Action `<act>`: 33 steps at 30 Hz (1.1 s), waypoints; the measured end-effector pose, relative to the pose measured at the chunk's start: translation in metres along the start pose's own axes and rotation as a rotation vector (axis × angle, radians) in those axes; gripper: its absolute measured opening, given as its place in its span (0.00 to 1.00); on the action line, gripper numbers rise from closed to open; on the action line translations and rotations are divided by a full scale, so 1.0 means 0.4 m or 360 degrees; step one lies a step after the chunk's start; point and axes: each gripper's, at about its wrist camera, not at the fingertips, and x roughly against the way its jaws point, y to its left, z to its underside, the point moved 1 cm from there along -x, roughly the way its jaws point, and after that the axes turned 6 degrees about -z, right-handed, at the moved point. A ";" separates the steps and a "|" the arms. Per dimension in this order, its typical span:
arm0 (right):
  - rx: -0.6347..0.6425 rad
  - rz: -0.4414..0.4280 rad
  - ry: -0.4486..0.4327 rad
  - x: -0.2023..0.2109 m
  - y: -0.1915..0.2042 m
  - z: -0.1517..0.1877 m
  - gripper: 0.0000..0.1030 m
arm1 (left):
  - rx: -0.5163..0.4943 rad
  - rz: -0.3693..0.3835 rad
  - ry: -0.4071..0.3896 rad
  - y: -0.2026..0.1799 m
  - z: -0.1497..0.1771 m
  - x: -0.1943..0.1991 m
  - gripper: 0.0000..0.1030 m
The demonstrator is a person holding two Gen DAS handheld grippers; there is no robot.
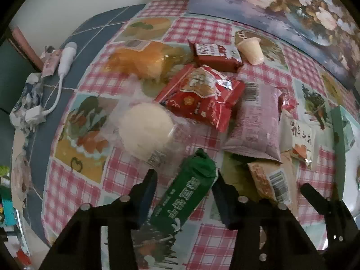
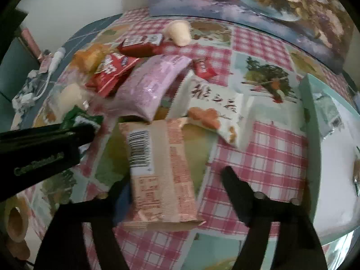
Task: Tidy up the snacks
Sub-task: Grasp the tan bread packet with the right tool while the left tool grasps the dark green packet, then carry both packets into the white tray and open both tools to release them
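Green foil catches the eye first: a long green snack pack (image 1: 184,193) lies on the checked tablecloth (image 1: 74,191) between the fingers of the left gripper (image 1: 184,180). That gripper's fingers stand narrow around the pack; the far finger looks to be against its edge, while whether the near one touches I cannot tell.

Taking the green pack as the marker, a round white bun in clear wrap (image 1: 144,130) sits just beyond it, with a red packet (image 1: 200,94) farther back and a lilac pouch (image 1: 258,121) beside that. Just to the green pack's other side lies a peach-coloured pack with a barcode (image 2: 157,168), flat on the cloth between the fingers of the right gripper (image 2: 173,177). Its fingers are half spread, one beside the pack's edge, the other clear of it. Well past that stands a pale green tray (image 2: 315,135).
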 end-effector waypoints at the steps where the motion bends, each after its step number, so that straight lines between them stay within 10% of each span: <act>1: 0.0023 -0.0013 -0.0002 0.000 0.008 -0.001 0.56 | -0.0008 -0.0009 0.0000 -0.004 0.000 0.000 0.48; 7: 0.0071 -0.0057 0.0002 0.009 0.031 0.002 0.37 | -0.0010 -0.0013 -0.0008 -0.015 0.007 0.008 0.34; 33: -0.0120 -0.0144 -0.0189 0.163 -0.039 -0.033 0.37 | 0.0136 0.0062 -0.0336 0.036 -0.032 0.183 0.25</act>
